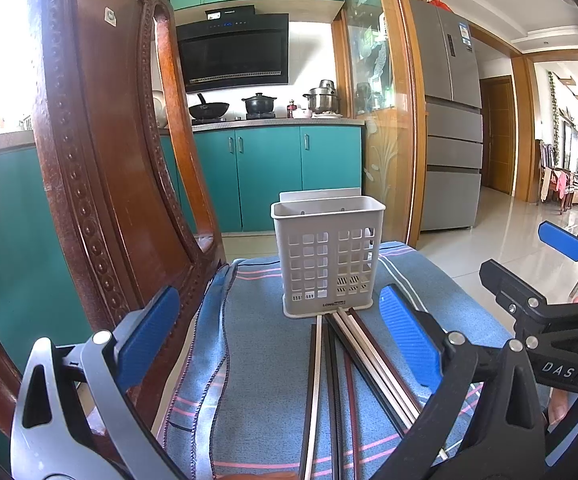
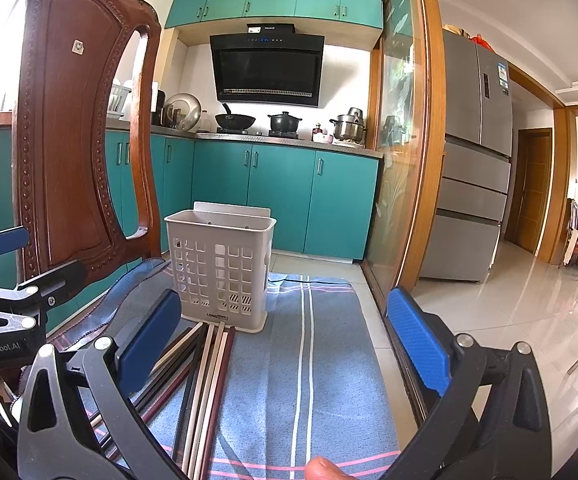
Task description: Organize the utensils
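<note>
Several chopsticks [image 1: 341, 364] lie on the cloth [image 1: 257, 340], tips touching the empty holder [image 1: 327, 256]. Both grippers, left [image 1: 285, 340] and right [image 2: 285, 340], gape apart, holding nothing. Sticks look light, stiff, slick; pinching 1 mid-length seems best.

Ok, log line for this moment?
left gripper: open | right gripper: open | chopsticks: on cloth | holder: empty

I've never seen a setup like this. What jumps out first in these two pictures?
A white slotted utensil holder stands upright and empty on a blue striped cloth, with a bundle of chopsticks lying flat in front of it. Blue-padded left gripper and right gripper both gape open, holding nothing. A carved wooden chair back looms on the left.
</note>
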